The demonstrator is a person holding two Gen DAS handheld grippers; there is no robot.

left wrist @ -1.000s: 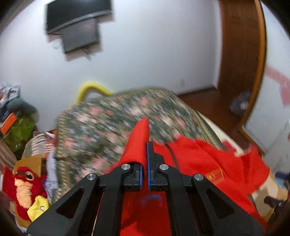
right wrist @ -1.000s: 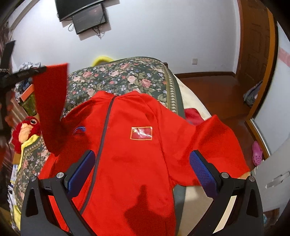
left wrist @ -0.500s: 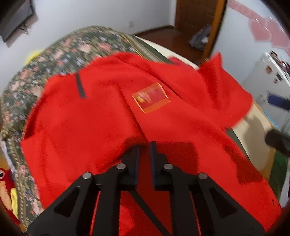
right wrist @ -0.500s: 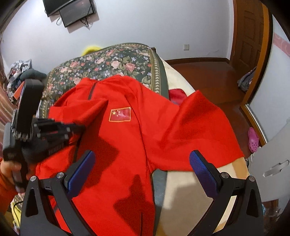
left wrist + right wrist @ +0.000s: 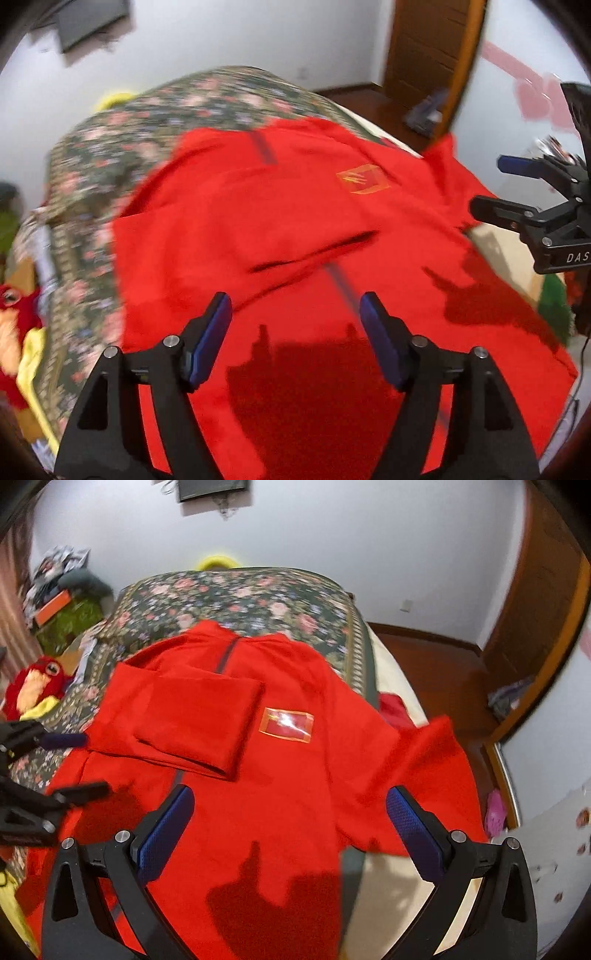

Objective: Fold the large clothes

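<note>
**Left sleeve lies folded on the jacket, both grippers empty**

The red jacket (image 5: 258, 775) lies front side up on the bed (image 5: 240, 594), which has a floral cover. Its zipper (image 5: 225, 657) runs from the collar, far ahead of the fingers, down toward the cameras. The flag patch (image 5: 286, 725) is on the chest, ahead of the right gripper (image 5: 290, 812) and a little toward its right finger.

The left sleeve (image 5: 192, 720) lies folded across the chest. In the right wrist view it rests ahead of the left finger of the right gripper, and its cuff end is near the zipper line. The right sleeve (image 5: 424, 775) is spread out to the side, ahead of the right finger, and reaches to the edge of the bed.

The left gripper (image 5: 295, 314) hangs over the lower part of the jacket. Its jaws are opening; the blue pads (image 5: 210, 336) stand apart with only air between them, and the cloth lies below them. The picture from this wrist is blurred.

The fingers of the right gripper are wide apart and hold nothing. They hover above the jacket body.

A red plush bird (image 5: 33, 686) sits beside the bed, far to the left of the fingers.
</note>
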